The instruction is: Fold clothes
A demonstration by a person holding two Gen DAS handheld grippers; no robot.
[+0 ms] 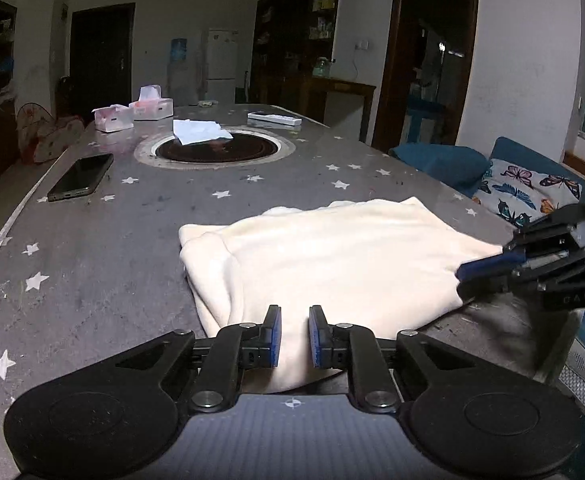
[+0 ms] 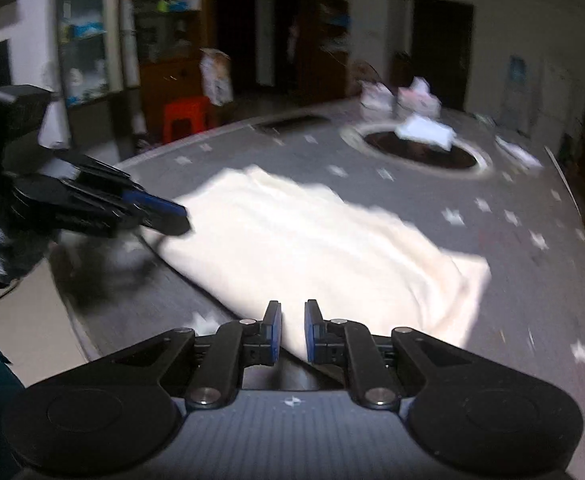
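Note:
A folded cream garment [image 1: 332, 256] lies on the grey star-patterned table [image 1: 124, 264]. My left gripper [image 1: 295, 336] sits at its near corner, jaws a narrow gap apart with cloth filling the gap and running back under the fingers. My right gripper [image 1: 461, 280] reaches in from the right and meets the garment's right corner. In the blurred right wrist view, the right gripper [image 2: 292, 332] is closed down on the garment's [image 2: 312, 240] near edge. The left gripper [image 2: 184, 218] is at the cloth's left corner.
A phone [image 1: 81, 177] lies at the table's left. A round dark inset [image 1: 216, 147] holds a white tissue [image 1: 200, 131]. Tissue boxes [image 1: 151, 108] and a remote [image 1: 274, 119] sit at the far end. A blue sofa with a butterfly cushion [image 1: 528, 192] stands right of the table.

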